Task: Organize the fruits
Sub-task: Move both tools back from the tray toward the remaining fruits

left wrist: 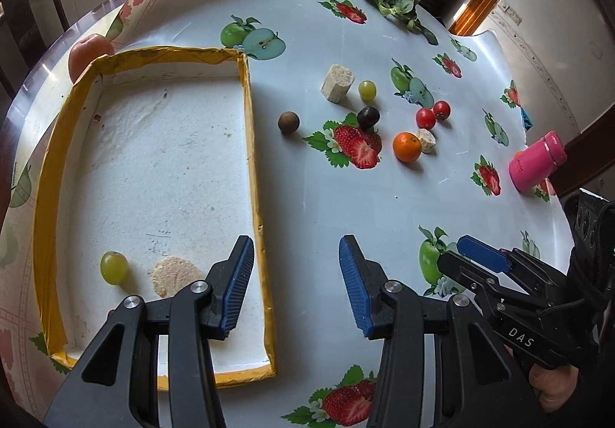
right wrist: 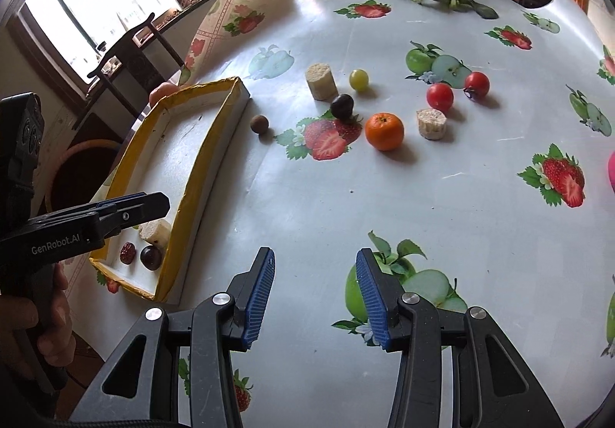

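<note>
A yellow-rimmed white tray point(left wrist: 246, 89) point(right wrist: 215, 120) lies on the table's left. It holds a green grape point(left wrist: 113, 267), a beige slice point(left wrist: 175, 274) point(right wrist: 155, 231), a red date point(right wrist: 127, 252) and a dark grape point(right wrist: 150, 257). Loose on the cloth: an orange point(left wrist: 407, 146) point(right wrist: 384, 131), two red tomatoes point(left wrist: 425, 117) point(right wrist: 439, 97), a dark grape point(left wrist: 368, 116) point(right wrist: 342, 105), a green grape point(left wrist: 367, 90) point(right wrist: 359, 79), a brown longan point(left wrist: 288, 122) point(right wrist: 260, 124). My left gripper point(left wrist: 296, 274) is open over the tray's right rim. My right gripper point(right wrist: 315, 293) is open above bare cloth.
Two beige corn-like chunks point(left wrist: 337, 84) point(left wrist: 426, 140) stand among the fruit. A pink bottle point(left wrist: 536, 162) lies at the right edge. Leafy greens point(left wrist: 399, 3) lie at the far side. An apple point(left wrist: 89, 53) sits behind the tray. A chair point(right wrist: 127, 55) stands beyond the table.
</note>
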The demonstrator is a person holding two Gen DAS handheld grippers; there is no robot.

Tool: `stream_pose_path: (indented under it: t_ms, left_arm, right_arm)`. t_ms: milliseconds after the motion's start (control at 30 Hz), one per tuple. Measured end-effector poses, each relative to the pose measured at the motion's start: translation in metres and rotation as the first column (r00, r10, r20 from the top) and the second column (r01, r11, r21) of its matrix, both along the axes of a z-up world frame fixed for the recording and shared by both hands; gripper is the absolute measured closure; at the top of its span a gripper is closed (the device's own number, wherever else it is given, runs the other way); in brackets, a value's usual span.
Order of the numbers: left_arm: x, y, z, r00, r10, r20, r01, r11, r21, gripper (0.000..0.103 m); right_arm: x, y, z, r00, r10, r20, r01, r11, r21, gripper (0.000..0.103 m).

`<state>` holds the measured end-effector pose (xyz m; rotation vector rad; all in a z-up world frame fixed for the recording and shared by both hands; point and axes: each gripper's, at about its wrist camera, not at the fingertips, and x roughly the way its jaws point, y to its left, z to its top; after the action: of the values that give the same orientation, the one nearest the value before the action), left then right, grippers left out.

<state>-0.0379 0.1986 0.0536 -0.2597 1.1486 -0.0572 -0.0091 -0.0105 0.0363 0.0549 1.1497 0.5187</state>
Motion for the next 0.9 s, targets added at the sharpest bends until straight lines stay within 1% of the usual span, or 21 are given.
stream_pose_path:
  t_ms: [167,267,367,533,700,767,833,900]
  left_arm:
    - [0.015,-0.02,-0.001,0.999,-0.034,-0.001,0.034,0.999,-0.013,0.059]
    - [0.026,-0.033,-0.003,0.999,-0.053,-0.005,0.052,0.998,-0.029,0.059]
    - [0.036,-0.051,-0.009,0.997,-0.075,-0.013,0.074,0.996,-0.038,0.059]
    - [0.052,-0.079,-0.023,0.993,-0.113,-0.033,0.111,0.992,-0.057,0.059]
    - [0.067,-0.095,-0.036,0.99,-0.134,-0.052,0.131,0.99,-0.057,0.059]
    - [0.071,-0.096,-0.04,0.989,-0.132,-0.062,0.128,0.989,-0.074,0.059]
    - [0.075,-0.098,-0.044,0.989,-0.134,-0.068,0.129,0.988,-0.08,0.059]
    - [0.082,-0.101,-0.047,0.988,-0.138,-0.067,0.133,0.988,-0.083,0.059]
  right_arm:
    - [0.01,-0.016,-0.004,0.999,-0.035,0.003,0.035,0.999,-0.008,0.057]
    - [0.02,-0.028,-0.007,0.997,-0.069,0.02,0.069,0.997,-0.022,0.057]
    - [0.035,-0.04,-0.011,0.994,-0.105,0.033,0.106,0.994,-0.041,0.058]
    - [0.067,-0.052,-0.015,0.989,-0.144,0.04,0.145,0.989,-0.039,0.059]
    - [0.102,-0.047,-0.022,0.988,-0.147,0.037,0.148,0.988,-0.039,0.067]
    - [0.116,-0.042,-0.027,0.99,-0.137,0.028,0.138,0.99,-0.03,0.067]
    - [0.128,-0.036,-0.034,0.991,-0.132,0.025,0.133,0.99,-0.039,0.067]
    - [0.138,-0.03,-0.044,0.992,-0.128,-0.005,0.127,0.991,-0.046,0.067]
